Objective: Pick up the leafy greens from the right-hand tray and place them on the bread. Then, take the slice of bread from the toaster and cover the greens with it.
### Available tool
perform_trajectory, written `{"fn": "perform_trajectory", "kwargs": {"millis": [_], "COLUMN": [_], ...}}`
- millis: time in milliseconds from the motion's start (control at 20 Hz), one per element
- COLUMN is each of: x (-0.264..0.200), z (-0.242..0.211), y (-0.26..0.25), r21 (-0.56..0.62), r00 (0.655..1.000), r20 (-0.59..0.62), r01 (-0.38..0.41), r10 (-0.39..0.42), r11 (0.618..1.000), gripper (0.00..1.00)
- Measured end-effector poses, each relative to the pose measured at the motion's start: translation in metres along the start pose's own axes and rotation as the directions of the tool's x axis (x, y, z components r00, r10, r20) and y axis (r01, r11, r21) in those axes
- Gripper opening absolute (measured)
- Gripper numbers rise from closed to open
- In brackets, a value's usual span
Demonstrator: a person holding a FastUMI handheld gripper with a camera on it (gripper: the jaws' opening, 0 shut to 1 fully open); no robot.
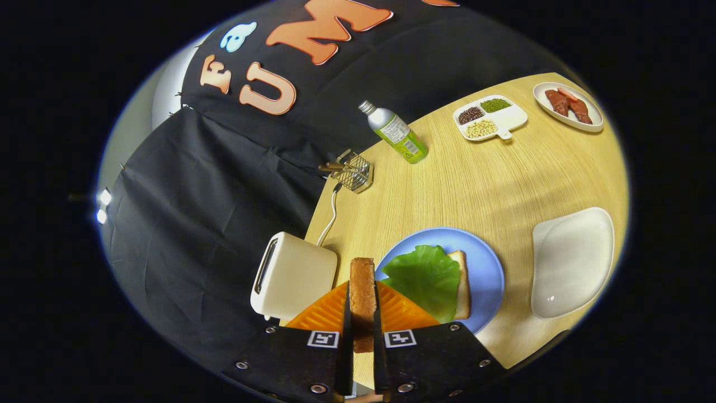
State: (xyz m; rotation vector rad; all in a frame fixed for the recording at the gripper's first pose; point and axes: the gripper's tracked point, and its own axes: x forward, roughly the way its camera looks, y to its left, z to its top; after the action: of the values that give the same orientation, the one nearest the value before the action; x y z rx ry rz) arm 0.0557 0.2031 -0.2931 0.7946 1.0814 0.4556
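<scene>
Gripper view: hand-held gripper (362,313) clamps bread slice (362,291) edge-up (long axis pointing ahead).

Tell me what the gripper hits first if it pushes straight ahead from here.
Probably nothing soon. The gripper, shut on the bread slice, points between the toaster and blue plate over bare table. Depth is unclear.

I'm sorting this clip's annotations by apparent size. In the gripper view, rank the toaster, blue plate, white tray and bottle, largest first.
1. Blue plate, partly covered by the greens.
2-3. White tray and toaster: too alike to rank.
4. Bottle, though it stands farther off.
The gripper grips a bread slice.
</scene>
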Motion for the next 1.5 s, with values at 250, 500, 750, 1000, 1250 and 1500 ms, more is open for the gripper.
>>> {"fn": "perform_trajectory", "kwargs": {"millis": [250,500,750,1000,1250,1500], "x": [0.013,0.024,0.024,0.036,0.034,0.007], "z": [-0.001,-0.005,-0.002,-0.007,-0.001,0.028], "y": [-0.020,-0.038,-0.056,-0.077,-0.089,-0.078], "r21": [-0.013,-0.015,-0.111,-0.226,-0.279,-0.355], "r00": [1.000,1.000,0.996,0.984,0.970,0.943], "r20": [0.005,0.011,0.045,0.064,0.098,0.235], "r01": [0.012,0.022,0.084,0.176,0.240,0.308], "r10": [-0.012,-0.022,-0.080,-0.166,-0.220,-0.235], "r11": [1.000,1.000,0.990,0.958,0.930,0.883], "gripper": [0.15,0.15,0.19,0.43,0.63,0.85]}}
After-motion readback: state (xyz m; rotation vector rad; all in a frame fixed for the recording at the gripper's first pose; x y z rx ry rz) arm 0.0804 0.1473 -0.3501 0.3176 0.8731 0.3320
